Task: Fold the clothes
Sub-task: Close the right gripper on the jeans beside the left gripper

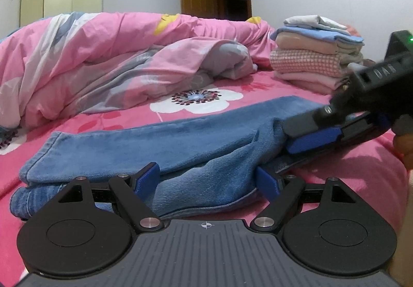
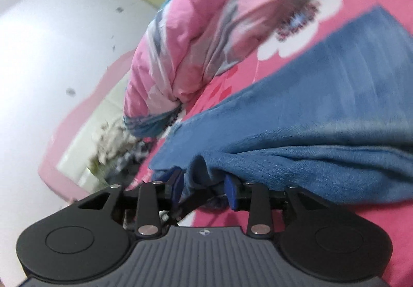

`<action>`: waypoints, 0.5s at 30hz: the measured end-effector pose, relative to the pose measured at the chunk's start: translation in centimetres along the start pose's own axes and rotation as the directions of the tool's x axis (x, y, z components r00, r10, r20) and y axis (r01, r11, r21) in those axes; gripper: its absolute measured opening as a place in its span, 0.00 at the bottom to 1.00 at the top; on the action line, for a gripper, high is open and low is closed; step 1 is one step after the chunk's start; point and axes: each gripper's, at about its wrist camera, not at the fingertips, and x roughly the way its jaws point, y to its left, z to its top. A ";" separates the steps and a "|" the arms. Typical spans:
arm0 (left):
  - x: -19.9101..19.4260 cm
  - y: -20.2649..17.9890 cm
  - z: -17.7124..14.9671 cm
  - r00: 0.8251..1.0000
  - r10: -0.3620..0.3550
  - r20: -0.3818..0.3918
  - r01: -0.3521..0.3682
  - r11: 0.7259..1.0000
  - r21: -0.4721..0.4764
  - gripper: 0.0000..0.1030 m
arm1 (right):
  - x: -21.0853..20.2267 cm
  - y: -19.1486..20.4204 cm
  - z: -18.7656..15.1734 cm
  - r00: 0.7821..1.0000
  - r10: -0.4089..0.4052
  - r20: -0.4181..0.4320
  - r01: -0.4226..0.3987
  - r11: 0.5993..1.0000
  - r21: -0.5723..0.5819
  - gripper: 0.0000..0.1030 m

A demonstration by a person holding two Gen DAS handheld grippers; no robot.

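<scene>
Pink floral bed [image 1: 335, 170] beneath us carries folded jeans [image 1: 155, 147], long axis running left to right. Our left claw [image 1: 206, 181] gapes wide around their near edge; our right claw [image 2: 204, 188] stands parted, a denim fold between its fingers.

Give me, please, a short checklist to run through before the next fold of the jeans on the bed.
1. Jeans lie on the bed sheet, already doubled over: ok.
2. Left gripper stands wide, with the near folded edge of the jeans between its fingers and no pinch showing: ok.
3. Right gripper has denim bunched between its fingers; whether the pads press on it: cannot tell, the view is blurred.
4. Stack of folded clothes stands apart from the jeans: ok.
5. Crumpled duvet lies behind the jeans, not on them: ok.
6. Fold edges lined up: not ok, the layers bunch at the near end.
</scene>
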 end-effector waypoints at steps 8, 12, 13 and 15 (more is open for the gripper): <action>-0.2 -0.2 0.1 1.000 -0.008 0.014 0.008 1.000 0.004 0.79 | 1.5 -0.2 0.5 0.999 0.033 0.015 -0.035 0.992 0.119 0.57; -0.4 -0.2 0.2 1.000 -0.007 0.021 0.007 1.000 0.000 0.79 | 2.9 -0.5 0.8 1.000 0.006 0.002 -0.006 0.986 0.169 0.58; -0.5 -0.2 0.2 1.000 -0.008 0.023 0.008 1.000 -0.002 0.79 | 3.0 -0.6 0.7 1.000 0.005 -0.001 -0.005 0.984 0.176 0.58; -0.5 -0.2 0.2 1.000 -0.009 0.027 0.009 1.000 -0.001 0.79 | 3.1 -0.3 0.8 1.000 0.006 0.011 -0.008 0.985 0.172 0.58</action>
